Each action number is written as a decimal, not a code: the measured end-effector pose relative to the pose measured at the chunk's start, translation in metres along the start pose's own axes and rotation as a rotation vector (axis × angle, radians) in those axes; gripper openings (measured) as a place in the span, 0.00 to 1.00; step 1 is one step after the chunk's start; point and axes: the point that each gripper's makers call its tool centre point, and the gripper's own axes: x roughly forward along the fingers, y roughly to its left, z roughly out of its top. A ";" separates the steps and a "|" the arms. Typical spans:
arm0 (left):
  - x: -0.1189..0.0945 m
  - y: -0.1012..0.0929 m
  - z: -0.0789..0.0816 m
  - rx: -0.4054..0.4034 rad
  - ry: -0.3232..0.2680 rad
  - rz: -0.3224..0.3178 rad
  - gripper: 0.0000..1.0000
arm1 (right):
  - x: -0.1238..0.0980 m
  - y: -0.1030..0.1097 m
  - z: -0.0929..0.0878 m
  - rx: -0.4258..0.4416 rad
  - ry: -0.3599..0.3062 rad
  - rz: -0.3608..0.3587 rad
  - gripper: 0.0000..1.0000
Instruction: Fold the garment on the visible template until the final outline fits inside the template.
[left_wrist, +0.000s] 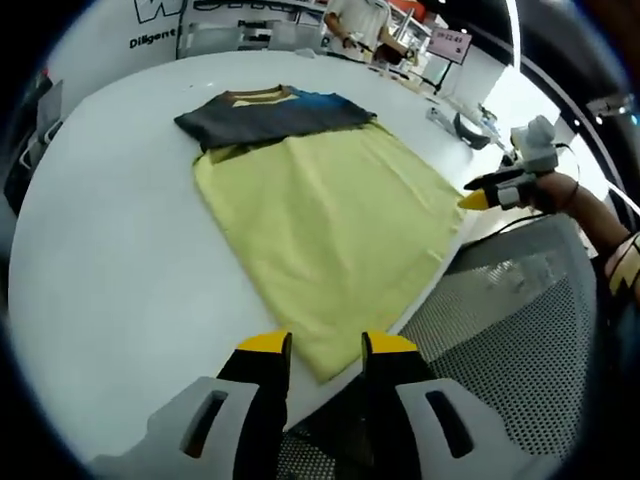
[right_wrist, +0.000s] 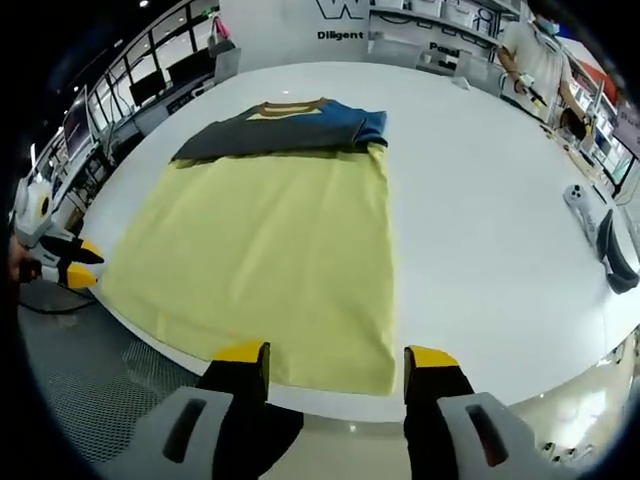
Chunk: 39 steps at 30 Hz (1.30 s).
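Observation:
A pale yellow template cloth (left_wrist: 330, 235) (right_wrist: 270, 250) lies flat on the white table (left_wrist: 110, 260) (right_wrist: 480, 200). A folded garment (left_wrist: 275, 115) (right_wrist: 285, 125), dark grey and blue with a yellow collar, lies across the template's far edge. In the left gripper view, my left gripper (left_wrist: 326, 345) is open just off the template's near corner, holding nothing. My right gripper (right_wrist: 336, 355) is open wide at the template's near edge, also empty. Each gripper appears in the other's view: the right gripper (left_wrist: 488, 192) held by a hand, and the left gripper (right_wrist: 72, 264) at the table's left edge.
A grey mesh surface (left_wrist: 500, 320) (right_wrist: 70, 380) lies beyond the table's near edge. Small devices (right_wrist: 580, 200) and a dark object (right_wrist: 618, 255) sit on the table's right side. A person in white (right_wrist: 535, 50) stands at the far side, by shelves and desks.

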 end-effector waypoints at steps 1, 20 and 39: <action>0.000 0.000 -0.001 -0.009 0.000 0.002 0.22 | 0.000 0.000 0.000 0.000 0.000 0.000 0.48; 0.007 0.000 -0.013 -0.054 0.032 0.028 0.18 | 0.003 -0.009 -0.015 -0.001 0.027 -0.012 0.36; 0.004 0.006 -0.016 -0.077 0.040 0.068 0.13 | 0.003 -0.016 -0.015 0.009 0.036 -0.027 0.30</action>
